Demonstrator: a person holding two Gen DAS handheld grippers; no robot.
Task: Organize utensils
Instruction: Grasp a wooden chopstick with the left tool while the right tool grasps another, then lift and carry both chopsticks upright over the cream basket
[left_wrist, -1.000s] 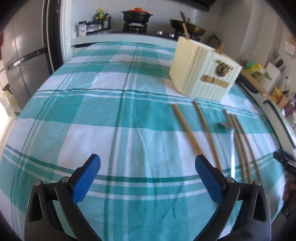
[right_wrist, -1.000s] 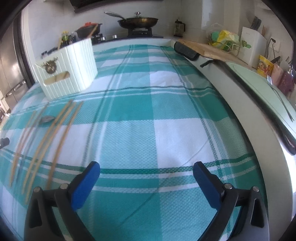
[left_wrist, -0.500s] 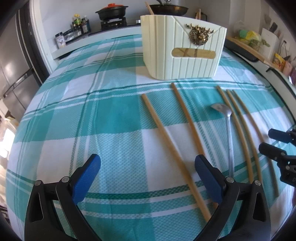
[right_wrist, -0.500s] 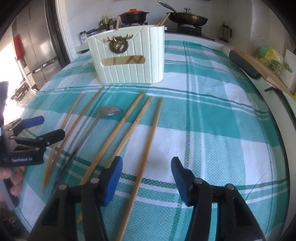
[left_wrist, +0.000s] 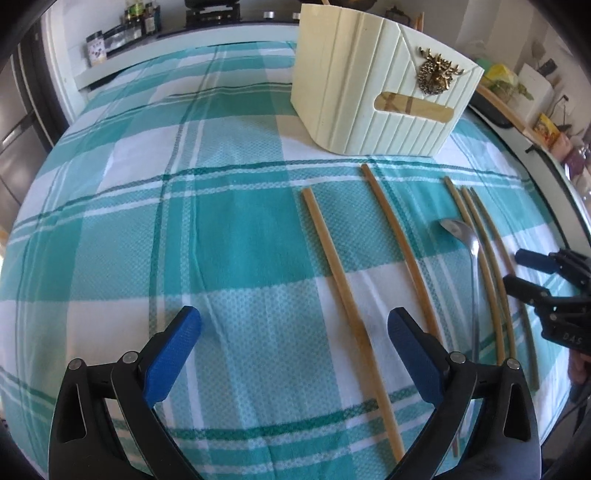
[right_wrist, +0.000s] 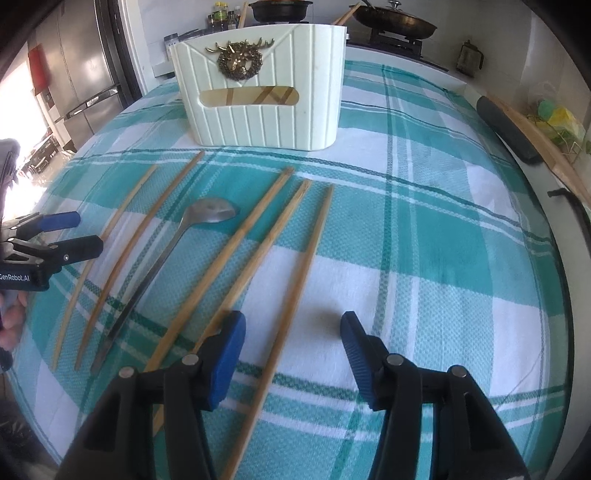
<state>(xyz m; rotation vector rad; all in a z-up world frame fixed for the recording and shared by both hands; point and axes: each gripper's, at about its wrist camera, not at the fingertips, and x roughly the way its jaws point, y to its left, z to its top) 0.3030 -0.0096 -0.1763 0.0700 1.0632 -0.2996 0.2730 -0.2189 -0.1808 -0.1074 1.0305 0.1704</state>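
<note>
A cream utensil holder (left_wrist: 373, 88) with a brass deer emblem stands at the far side of the checked cloth; it also shows in the right wrist view (right_wrist: 262, 85). Several bamboo chopsticks (left_wrist: 343, 280) and a metal spoon (left_wrist: 469, 251) lie in a row before it. My left gripper (left_wrist: 293, 332) is open and empty, low over the cloth, with the leftmost chopstick between its fingers. My right gripper (right_wrist: 293, 332) is open, straddling the rightmost chopstick (right_wrist: 295, 295). The spoon (right_wrist: 210, 214) lies left of it.
The table with the teal checked cloth (left_wrist: 184, 206) ends at a white counter edge on the right (right_wrist: 554, 192). A stove with a pot and pan (right_wrist: 391, 18) stands behind. A fridge (right_wrist: 85, 74) is at far left. Each gripper shows in the other's view (left_wrist: 546, 291) (right_wrist: 44, 243).
Both grippers swung toward the row of chopsticks and moved closer. The right gripper narrowed its opening and now straddles the rightmost chopstick. Nothing was picked up.
</note>
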